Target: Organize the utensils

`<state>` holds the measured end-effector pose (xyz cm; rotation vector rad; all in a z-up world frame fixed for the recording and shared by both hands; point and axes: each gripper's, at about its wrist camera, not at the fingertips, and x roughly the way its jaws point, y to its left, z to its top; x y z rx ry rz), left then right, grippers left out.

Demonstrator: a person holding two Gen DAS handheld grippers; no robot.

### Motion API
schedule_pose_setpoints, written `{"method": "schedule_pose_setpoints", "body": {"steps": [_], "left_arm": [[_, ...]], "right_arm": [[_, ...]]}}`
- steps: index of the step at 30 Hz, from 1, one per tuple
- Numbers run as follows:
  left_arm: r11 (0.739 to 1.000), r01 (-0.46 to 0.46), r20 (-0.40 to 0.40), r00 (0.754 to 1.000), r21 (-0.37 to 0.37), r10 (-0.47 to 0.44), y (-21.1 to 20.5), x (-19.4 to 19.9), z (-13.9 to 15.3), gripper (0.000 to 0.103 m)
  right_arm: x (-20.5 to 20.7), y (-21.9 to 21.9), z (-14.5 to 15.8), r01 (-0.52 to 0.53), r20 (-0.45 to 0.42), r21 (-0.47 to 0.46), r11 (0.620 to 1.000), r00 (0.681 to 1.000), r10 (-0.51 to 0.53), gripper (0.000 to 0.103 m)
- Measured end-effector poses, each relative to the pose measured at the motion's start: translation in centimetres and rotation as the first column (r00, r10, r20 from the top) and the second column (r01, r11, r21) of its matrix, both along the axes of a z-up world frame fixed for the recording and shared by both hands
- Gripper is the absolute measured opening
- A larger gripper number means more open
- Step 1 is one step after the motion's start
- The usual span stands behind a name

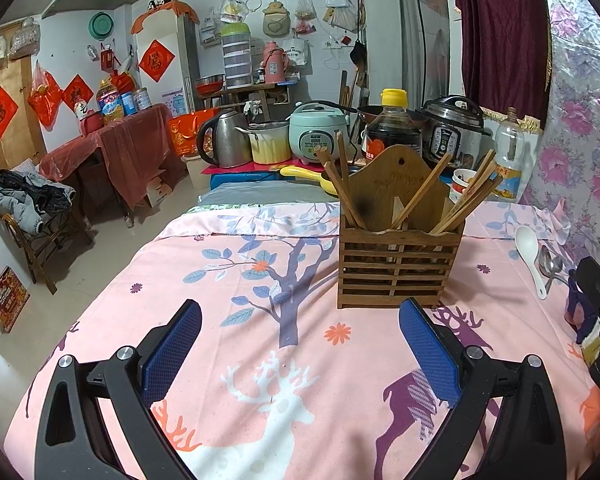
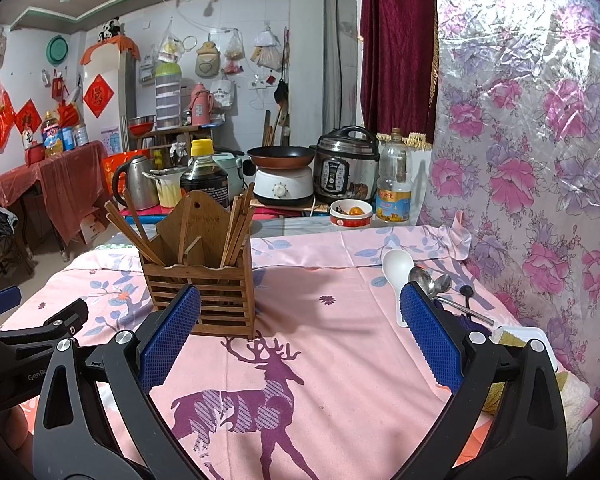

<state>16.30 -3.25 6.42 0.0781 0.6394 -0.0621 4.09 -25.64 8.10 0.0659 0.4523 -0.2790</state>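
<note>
Pink tablecloth (image 2: pixel 340 360), white spoon (image 2: pixel 396 276) bowl away

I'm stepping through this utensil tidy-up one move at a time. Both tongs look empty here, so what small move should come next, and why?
Probably ease the open right tongs forward and right toward the white spoon, which lies loose on the tablecloth beside the metal spoons. The wooden holder already has chopsticks but no spoons, and these lie on the right tongs' side.
</note>
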Motion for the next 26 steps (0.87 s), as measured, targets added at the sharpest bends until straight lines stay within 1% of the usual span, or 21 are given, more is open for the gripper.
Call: {"method": "schedule_pose_setpoints", "body": {"steps": [13,20,26], "left_arm": [[1.0,0.001,0.0,1.0,0.001,-0.001,0.1,-0.05,0.02,0.097],[1.0,0.001,0.016,1.0,0.017,-0.001,0.28,-0.78,-0.25,0.097],[1.0,0.002,0.002,1.0,0.011,-0.002,0.14,-0.73,-0.09,0.097]], "right_arm": [[-0.04,-0.07,0.0,0.001,-0.002,0.0,1.0,1.0,-0.001,0.096],[-0.01,-0.06,-0.01,0.001,-0.001,0.0,1.0,1.0,-0.001,0.096],[0.0,-0.05,-0.01,0.0,-0.002,0.0,1.0,1.0,0.0,0.096]]}}
